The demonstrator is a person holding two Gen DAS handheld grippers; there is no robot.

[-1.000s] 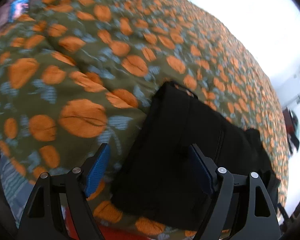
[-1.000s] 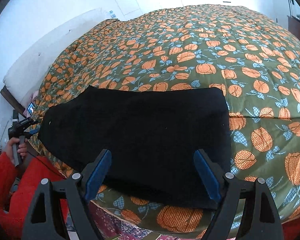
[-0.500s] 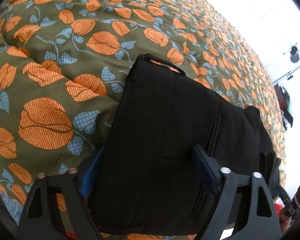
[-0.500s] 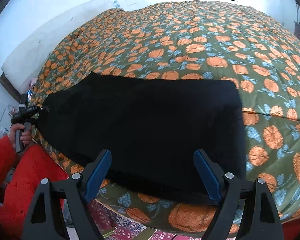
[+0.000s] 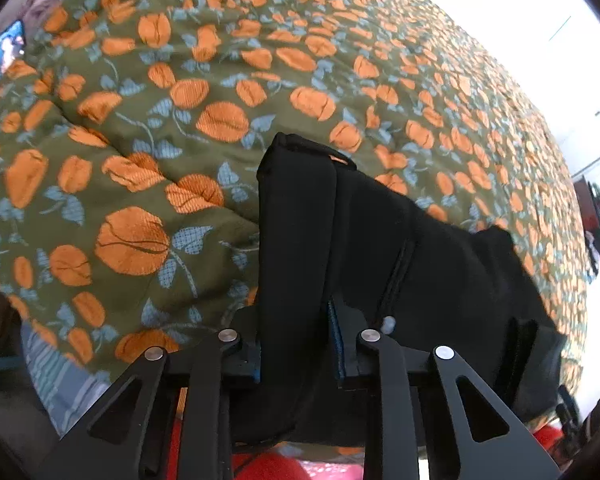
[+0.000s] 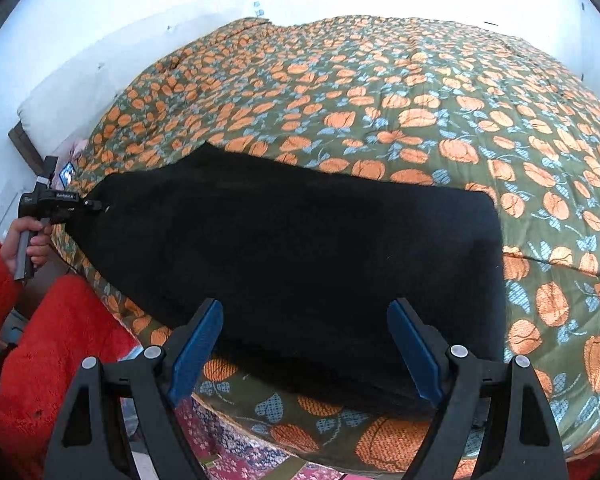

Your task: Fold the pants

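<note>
From the left wrist: one pair of black fabric pants (image 5: 420,264) lies on the bed, a band of its cloth bunched into a raised ridge running up from the left gripper (image 5: 296,344). The jaws are closing, and the blue-padded fingers (image 5: 336,340) already pinch that ridge between them. A stitched seam shows down the dark cloth on the right. Under it spreads one olive-green quilt printed with orange pumpkins and grey-blue leaves (image 5: 140,184), rumpled near the pants. One lit phone screen (image 5: 8,46) sits at the far upper left edge. Bright white wall fills the upper right.

Over to the right wrist: the same pants (image 6: 292,248) stretch flat in a long dark rectangle across the near edge of the quilt (image 6: 420,92). The right gripper (image 6: 306,344) hangs above the near hem, its two blue fingers (image 6: 198,344) spread wide, nothing between them. At far left, a hand (image 6: 24,240) in a fuzzy red sleeve (image 6: 60,340) holds the other gripper (image 6: 94,204) at the pants' left end. White walls ring the bed; a patterned pink rug (image 6: 220,440) shows on the floor below.
</note>
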